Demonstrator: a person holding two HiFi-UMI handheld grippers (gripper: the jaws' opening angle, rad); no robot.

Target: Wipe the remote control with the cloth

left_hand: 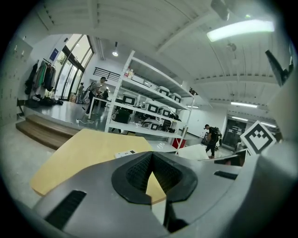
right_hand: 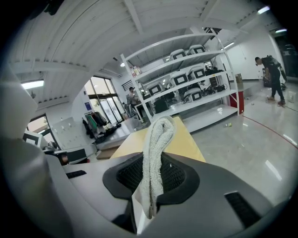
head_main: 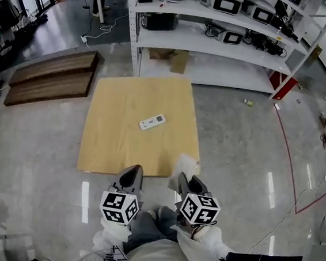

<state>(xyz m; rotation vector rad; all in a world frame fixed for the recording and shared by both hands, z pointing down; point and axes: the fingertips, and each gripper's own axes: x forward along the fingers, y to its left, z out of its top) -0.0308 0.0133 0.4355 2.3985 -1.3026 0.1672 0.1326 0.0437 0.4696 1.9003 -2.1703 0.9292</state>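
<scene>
White and slim, the remote control point(head_main: 152, 122) lies near the middle of the pale wooden desk point(head_main: 106, 150), well apart from both tools. The left tool point(left_hand: 151, 174), just off the desk's near edge, is closed tight with nothing between its jaws. The right tool point(right_hand: 151, 179) beside it pinches a folded off-white cloth point(right_hand: 158, 135), which stands up past the jaws.

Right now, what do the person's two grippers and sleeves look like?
Both the left gripper and the right gripper are grey plastic with black ribbed pads inside the jaws. Each carries a white cube with black square markers. The sleeves are white.
</scene>
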